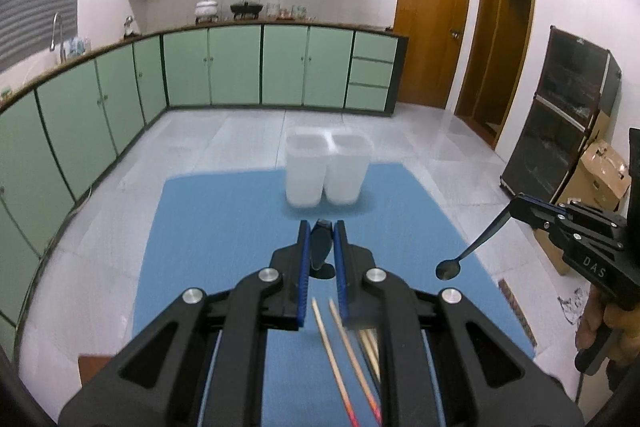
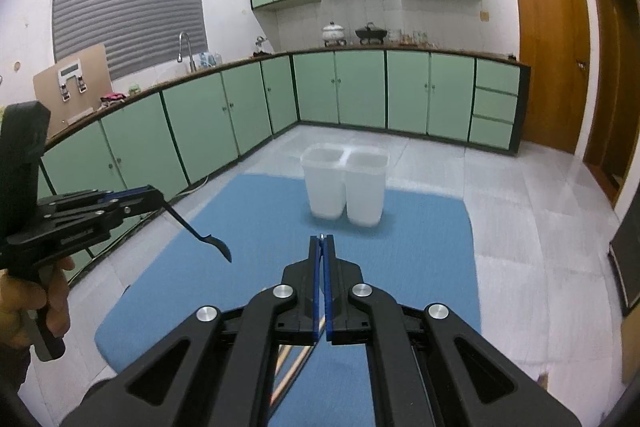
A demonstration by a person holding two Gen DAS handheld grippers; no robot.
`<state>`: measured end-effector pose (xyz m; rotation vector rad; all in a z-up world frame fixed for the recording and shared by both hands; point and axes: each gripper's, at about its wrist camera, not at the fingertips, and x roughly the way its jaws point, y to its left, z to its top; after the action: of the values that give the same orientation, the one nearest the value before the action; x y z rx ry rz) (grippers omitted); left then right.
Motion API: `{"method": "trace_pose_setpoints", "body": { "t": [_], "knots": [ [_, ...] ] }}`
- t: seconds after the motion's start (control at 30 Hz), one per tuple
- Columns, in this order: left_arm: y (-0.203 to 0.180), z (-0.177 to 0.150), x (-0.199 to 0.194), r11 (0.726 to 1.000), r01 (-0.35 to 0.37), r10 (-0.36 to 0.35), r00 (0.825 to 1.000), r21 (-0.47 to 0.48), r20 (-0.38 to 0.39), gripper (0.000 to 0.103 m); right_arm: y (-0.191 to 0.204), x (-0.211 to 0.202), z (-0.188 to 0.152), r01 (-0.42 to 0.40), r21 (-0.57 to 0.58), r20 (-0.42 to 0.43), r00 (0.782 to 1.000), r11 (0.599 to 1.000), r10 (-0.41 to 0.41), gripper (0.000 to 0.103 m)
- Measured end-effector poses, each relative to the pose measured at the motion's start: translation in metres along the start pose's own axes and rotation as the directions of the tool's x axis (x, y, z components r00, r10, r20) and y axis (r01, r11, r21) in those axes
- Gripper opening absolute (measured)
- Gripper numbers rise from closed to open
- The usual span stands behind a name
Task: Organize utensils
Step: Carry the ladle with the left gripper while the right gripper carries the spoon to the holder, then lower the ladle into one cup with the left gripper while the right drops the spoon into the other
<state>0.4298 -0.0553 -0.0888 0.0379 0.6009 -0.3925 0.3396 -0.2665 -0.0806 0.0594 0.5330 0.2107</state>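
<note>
Evidently both claws are clenched on thin, stiff, light, likely slippery spoons, the left gripper (image 1: 322, 233) on one spoon (image 1: 321, 245), the right gripper (image 2: 323, 239) pinching another spoon's (image 1: 472, 251) handle end, with the twin-cup holder (image 1: 326, 171) at twelve o'clock.

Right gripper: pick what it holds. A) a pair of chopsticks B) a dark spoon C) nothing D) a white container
B: in the left wrist view the right gripper is shut on the handle of a dark spoon, whose bowl hangs down over the blue mat; the chopsticks lie on the mat.
</note>
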Motion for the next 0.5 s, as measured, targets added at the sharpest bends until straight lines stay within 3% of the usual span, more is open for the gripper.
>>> {"method": "trace_pose_setpoints", "body": {
  "t": [0.27,0.5],
  "knots": [
    [0.01,0.092,0.052,1.0,-0.001,0.001,0.997,0.002,0.082,0.01,-0.032,0.065,0.098,-0.024,0.026,0.03,0.999,0.999,0.023,0.002],
    [0.013,0.139,0.13,1.0,0.01,-0.009,0.997,-0.014,0.077,0.01,-0.061,0.139,0.14,-0.003,0.054,0.039,0.999,0.999,0.001,0.002]
  ]
}}
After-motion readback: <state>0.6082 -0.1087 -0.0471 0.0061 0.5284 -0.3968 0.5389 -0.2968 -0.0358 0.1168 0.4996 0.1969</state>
